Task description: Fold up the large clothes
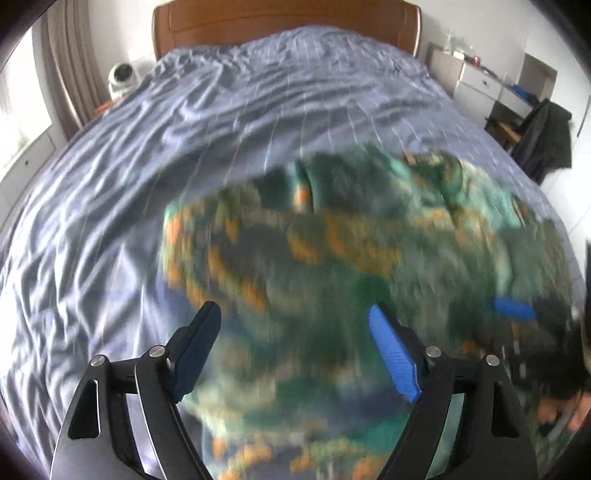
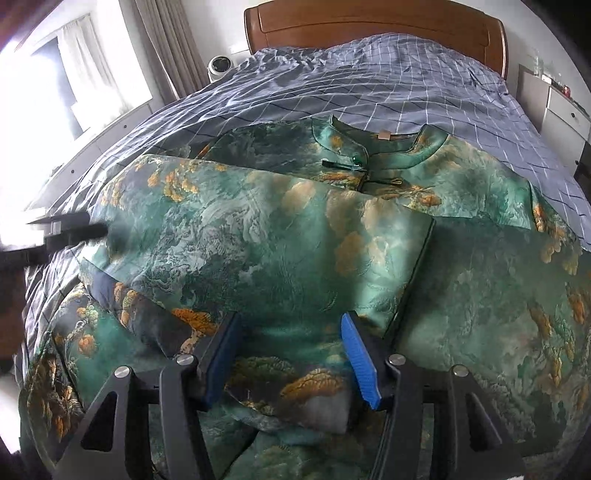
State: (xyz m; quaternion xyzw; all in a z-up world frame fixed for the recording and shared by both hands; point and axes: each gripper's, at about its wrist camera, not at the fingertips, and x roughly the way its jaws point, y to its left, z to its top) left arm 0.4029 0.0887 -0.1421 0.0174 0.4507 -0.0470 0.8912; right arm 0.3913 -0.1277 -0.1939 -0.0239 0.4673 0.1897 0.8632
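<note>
The dress is lying across the near part of the bed, collar pointing toward the headboard at the far end. One flap is sitting folded over its middle. The right gripper is hanging over the near hem, and the left gripper is hovering over the dress's left edge.

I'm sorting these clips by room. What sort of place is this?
A bedroom, most likely: a bed with a wooden headboard, curtains by a window, and a garment spread out on the checked bedding.
</note>
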